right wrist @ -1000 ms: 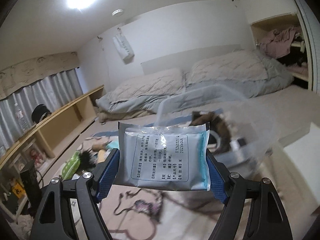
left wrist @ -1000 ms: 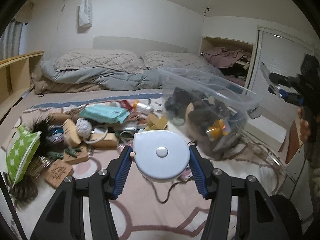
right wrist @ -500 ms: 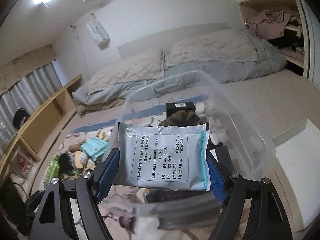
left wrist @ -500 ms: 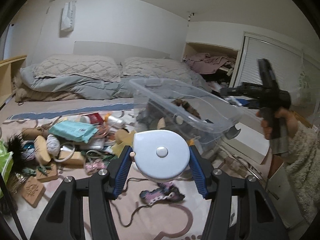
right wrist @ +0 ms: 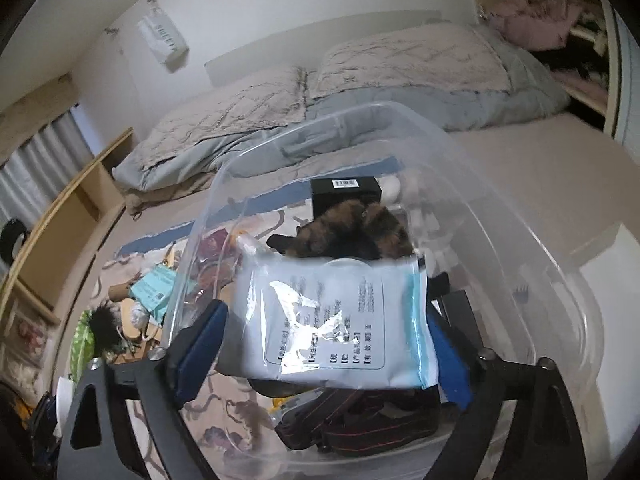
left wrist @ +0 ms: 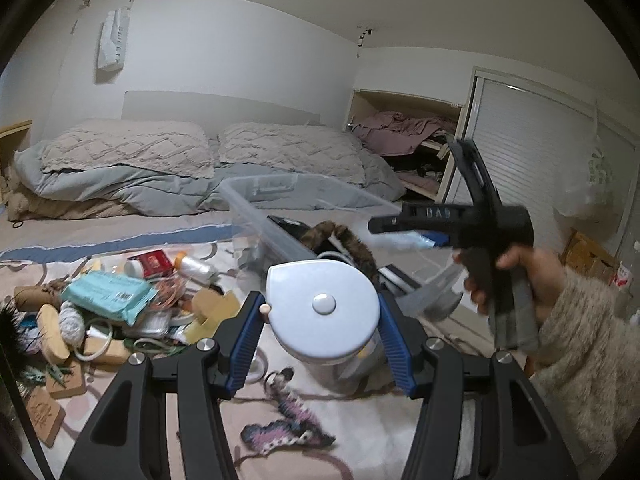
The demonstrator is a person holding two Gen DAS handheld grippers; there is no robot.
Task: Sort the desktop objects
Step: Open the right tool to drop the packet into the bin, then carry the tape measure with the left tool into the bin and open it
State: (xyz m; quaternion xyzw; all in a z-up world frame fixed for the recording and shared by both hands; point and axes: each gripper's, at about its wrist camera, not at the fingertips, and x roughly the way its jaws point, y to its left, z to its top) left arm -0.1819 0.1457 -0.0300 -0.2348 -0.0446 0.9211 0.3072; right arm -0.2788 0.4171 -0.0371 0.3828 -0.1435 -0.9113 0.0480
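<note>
Sitting loose between the parted right gripper (right wrist: 324,344), packet (right wrist: 336,320) tilts over bin (right wrist: 520,216).

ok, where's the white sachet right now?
Right wrist view: the white sachet sits between the right gripper's fingers, over the clear bin, just in front of the brown furry item.

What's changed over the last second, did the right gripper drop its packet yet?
Right gripper carried the white packet over the clear bin; its jaws have now spread, the packet looks released. Left gripper swung toward the bin, still clamping the white tape measure.
</note>
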